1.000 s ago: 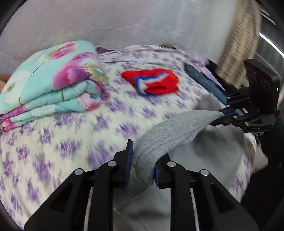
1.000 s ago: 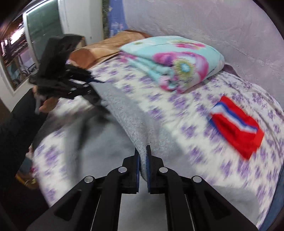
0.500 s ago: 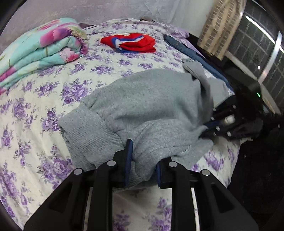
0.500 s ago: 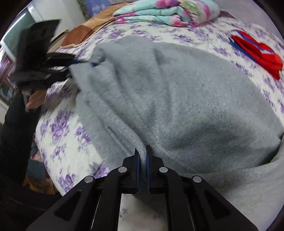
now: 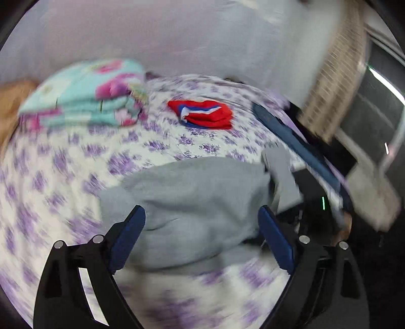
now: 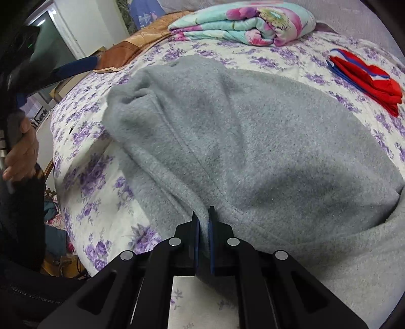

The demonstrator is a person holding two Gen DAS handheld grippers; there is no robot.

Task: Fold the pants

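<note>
I see the pants (image 6: 253, 141) lying in a grey heap on the bed (image 6: 101, 217), near its front edge, where the sheet drops off toward a dark floor on the left of the right-wrist view. Past the pants, toward the wall, a wide band of sheet lies bare. A folded quilt (image 6: 243, 22) sits at the far side. A red cloth (image 6: 367, 81) lies well apart from the pants at the right. In the left-wrist view a dark blue strip (image 5: 293, 136) runs along the bed's right edge.

The pants are thick, fuzzy fleece with a stitched seam running toward my right hand-held gripper (image 6: 203, 220); the near end bunches into a rounded lump. The sheet is cream with purple flowers. The quilt is turquoise with pink blooms, softly rounded at its fold.

My right hand-held gripper is pressed together, pinching a ridge of the pants' fleece. My left hand-held gripper (image 5: 201, 222) is opening, its jaws spread wide; the pants lie beyond and between the blue pads (image 5: 126, 238), which do not press on them. That view is blurred.
</note>
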